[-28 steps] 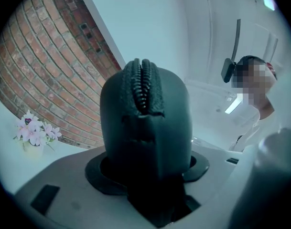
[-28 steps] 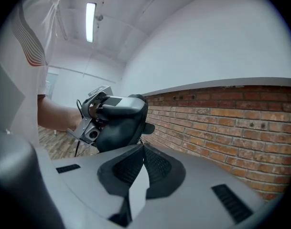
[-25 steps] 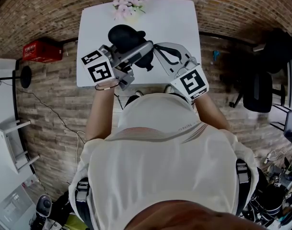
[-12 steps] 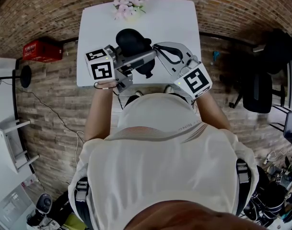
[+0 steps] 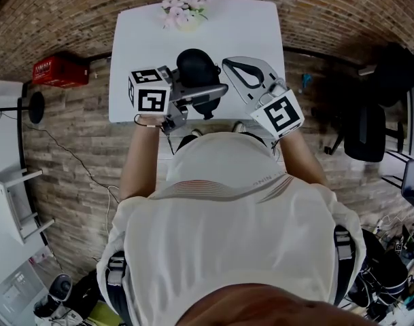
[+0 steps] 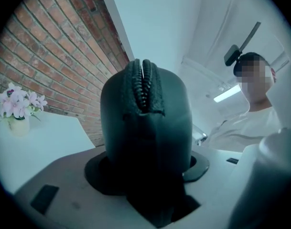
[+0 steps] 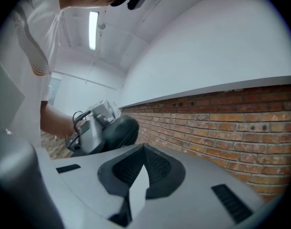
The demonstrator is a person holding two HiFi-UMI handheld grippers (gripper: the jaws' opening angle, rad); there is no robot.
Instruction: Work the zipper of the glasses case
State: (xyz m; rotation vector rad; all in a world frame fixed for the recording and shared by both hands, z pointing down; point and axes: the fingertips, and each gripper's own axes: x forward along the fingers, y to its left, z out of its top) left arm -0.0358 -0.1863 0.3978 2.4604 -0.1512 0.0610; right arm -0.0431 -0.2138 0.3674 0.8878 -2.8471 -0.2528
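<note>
The black glasses case point(image 5: 193, 63) hangs above the white table point(image 5: 247, 26), and my left gripper point(image 5: 208, 87) is shut on its sides. In the left gripper view the case point(image 6: 145, 128) stands on end between the wide-set jaws of my left gripper point(image 6: 150, 168). Its zipper point(image 6: 144, 87) runs down the ridge that faces the camera, and I see no puller. My right gripper point(image 5: 228, 63) is just right of the case, apart from it. In the right gripper view my right gripper point(image 7: 144, 150) is shut with nothing between its pads, and the case point(image 7: 121, 131) lies beyond it to the left.
A small vase of pink flowers point(image 5: 183, 12) stands at the table's far edge, also in the left gripper view as the vase point(image 6: 18, 111). A red box point(image 5: 60, 72) lies on the brick floor at the left, and a dark office chair point(image 5: 370, 128) stands at the right.
My left gripper has carried the case to the right and a little lower, closer to the right gripper. The right gripper has barely shifted.
</note>
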